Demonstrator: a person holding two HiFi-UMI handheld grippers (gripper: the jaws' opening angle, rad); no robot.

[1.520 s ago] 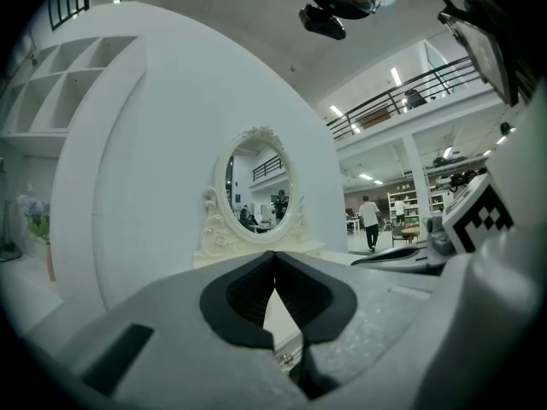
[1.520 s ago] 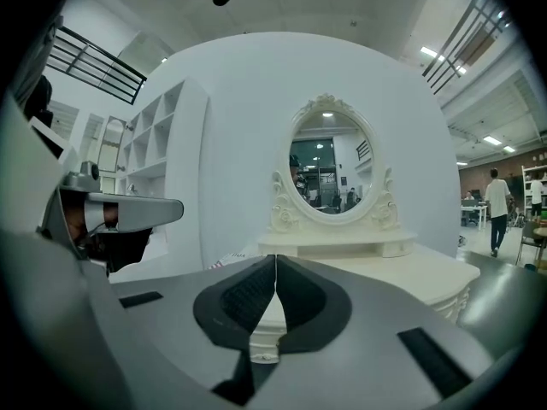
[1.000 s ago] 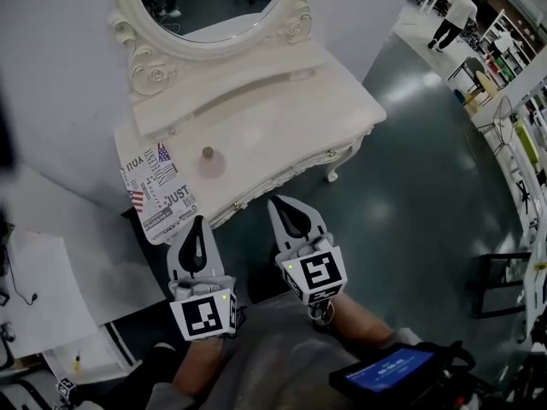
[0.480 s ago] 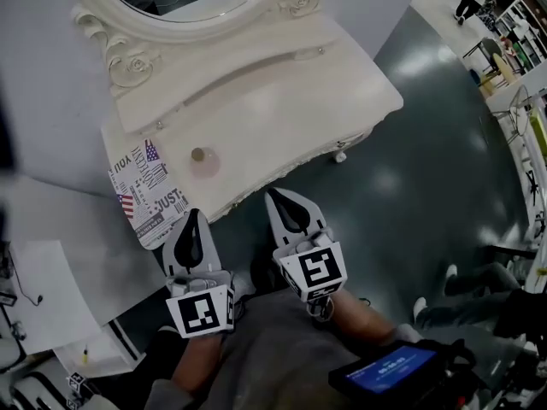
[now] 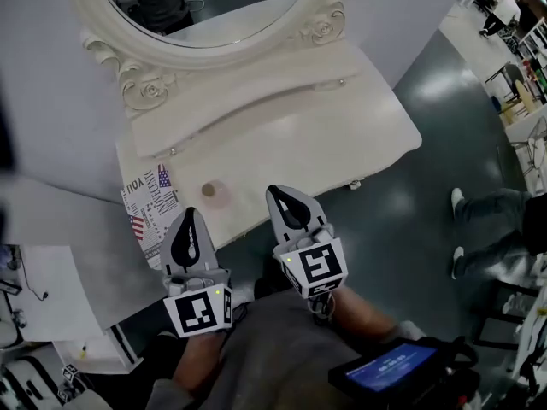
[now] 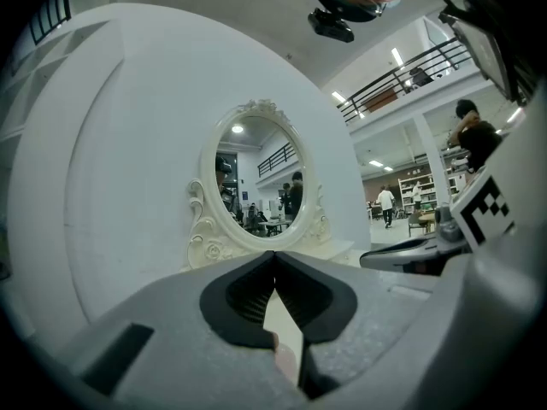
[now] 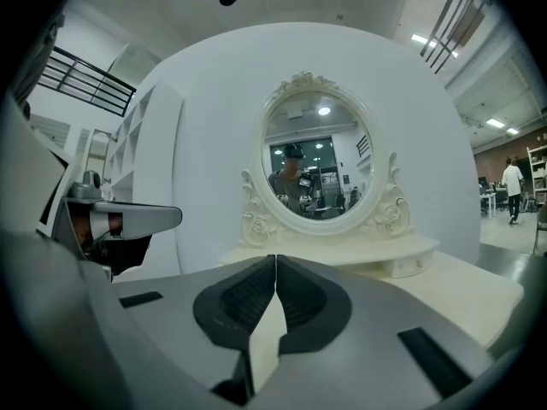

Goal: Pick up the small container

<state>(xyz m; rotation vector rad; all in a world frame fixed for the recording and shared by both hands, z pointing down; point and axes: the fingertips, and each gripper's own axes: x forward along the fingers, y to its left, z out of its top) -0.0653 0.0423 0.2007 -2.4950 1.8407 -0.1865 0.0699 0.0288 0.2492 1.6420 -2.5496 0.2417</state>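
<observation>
The small container (image 5: pixel 214 191), a pale pink jar with a tan lid, stands on the cream dressing table (image 5: pixel 282 135) near its front left edge. My left gripper (image 5: pixel 191 215) hangs just short of the table's front edge, its tips a little below and left of the jar, jaws shut and empty. My right gripper (image 5: pixel 275 194) sits to the jar's right, over the front edge, also shut with nothing in it. In both gripper views the tips (image 6: pixel 273 254) (image 7: pixel 275 258) meet, and the jar is hidden behind the jaws.
An oval mirror in an ornate cream frame (image 5: pixel 137 67) rises at the table's back. A printed box with flag graphics (image 5: pixel 152 203) stands against the table's left end. A person's legs (image 5: pixel 487 220) are at the right on the dark floor. A tablet (image 5: pixel 389 370) hangs below.
The view has shifted so the table and jar now lie closer to both grippers. The grippers have stayed shut side by side. A person's legs have come into view at the right.
</observation>
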